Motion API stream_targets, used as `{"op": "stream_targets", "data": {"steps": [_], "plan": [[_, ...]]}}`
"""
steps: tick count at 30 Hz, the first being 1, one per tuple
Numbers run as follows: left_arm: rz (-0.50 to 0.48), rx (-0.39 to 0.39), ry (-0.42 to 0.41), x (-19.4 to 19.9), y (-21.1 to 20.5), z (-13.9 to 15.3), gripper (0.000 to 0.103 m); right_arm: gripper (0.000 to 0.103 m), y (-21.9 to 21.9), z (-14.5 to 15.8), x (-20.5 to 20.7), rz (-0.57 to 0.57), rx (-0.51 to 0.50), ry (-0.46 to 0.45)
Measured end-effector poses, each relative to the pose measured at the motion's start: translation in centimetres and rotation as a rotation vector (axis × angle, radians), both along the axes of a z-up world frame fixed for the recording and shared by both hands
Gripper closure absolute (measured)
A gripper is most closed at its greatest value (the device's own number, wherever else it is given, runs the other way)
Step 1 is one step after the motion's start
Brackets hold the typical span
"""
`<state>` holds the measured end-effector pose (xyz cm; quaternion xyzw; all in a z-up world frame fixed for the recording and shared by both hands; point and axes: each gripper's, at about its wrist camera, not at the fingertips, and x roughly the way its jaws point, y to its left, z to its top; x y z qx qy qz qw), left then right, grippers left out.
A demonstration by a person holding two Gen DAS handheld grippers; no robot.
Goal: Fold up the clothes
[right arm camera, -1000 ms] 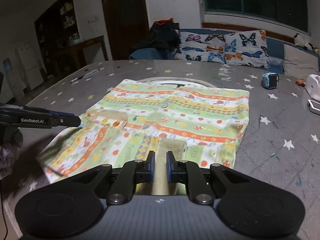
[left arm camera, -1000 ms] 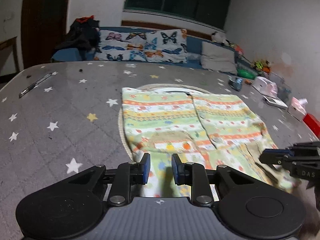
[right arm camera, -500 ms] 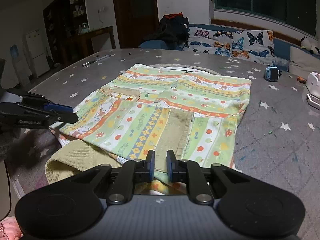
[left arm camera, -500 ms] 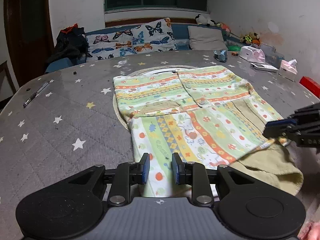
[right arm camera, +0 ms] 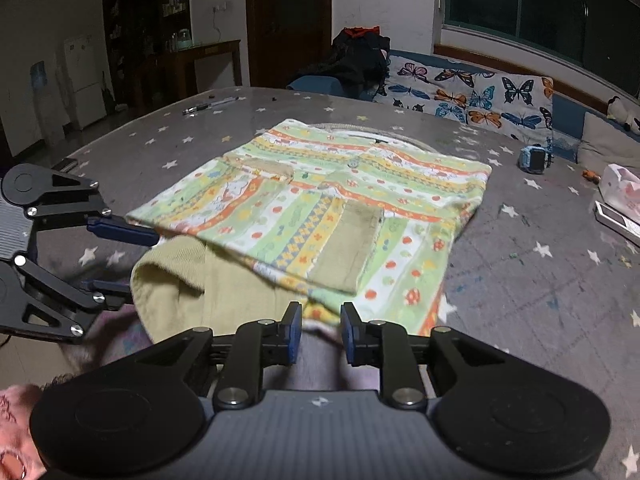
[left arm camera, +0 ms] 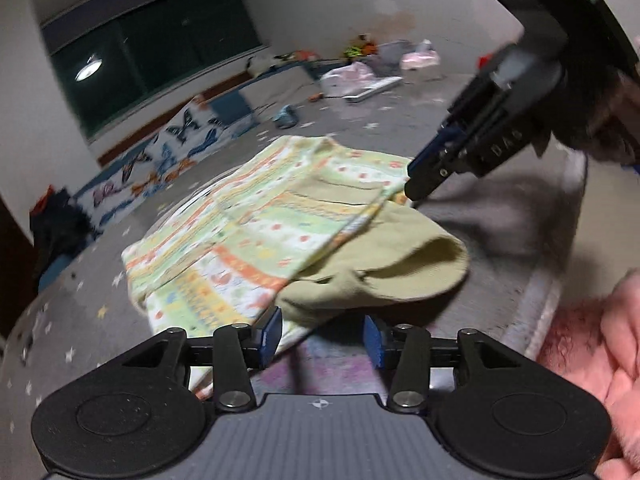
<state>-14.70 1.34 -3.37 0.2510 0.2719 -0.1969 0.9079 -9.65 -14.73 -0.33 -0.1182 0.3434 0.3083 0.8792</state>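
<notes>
— What sort of place is this?

— A home, a living room at night. A bench seat with butterfly cushions point(right arm camera: 472, 92) runs under a dark window point(right arm camera: 540, 4) that reflects a ceiling lamp.

— Anything else?

— A dark wooden door point(right arm camera: 288, 20), a shelf unit point(right arm camera: 140, 24) with jars, a side table point(right arm camera: 200, 60), a white fridge point(right arm camera: 84, 76). Toys point(left arm camera: 360, 46) lie along the wall, and the big table wears a grey star-print cloth point(right arm camera: 540, 280).

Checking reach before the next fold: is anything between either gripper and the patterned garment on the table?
Nothing visible. The left gripper and the right gripper are open at the garment's near edge, with only cloth ahead.
</notes>
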Motion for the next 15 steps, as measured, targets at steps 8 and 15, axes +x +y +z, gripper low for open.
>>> {"op": "stream_targets", "data": {"steps": [8, 15], "plan": [[-0.014, -0.024, -0.061, 0.9, -0.9, 0.5, 0.055, 0.063, -0.8, -0.7, -2.0, 0.034, -0.049, -0.011], [0.053, -0.166, -0.024, 3.5, 0.5, 2.6, 0.091, 0.048, 0.3, -1.1, -2.6, 0.104, -0.096, -0.093]]}}
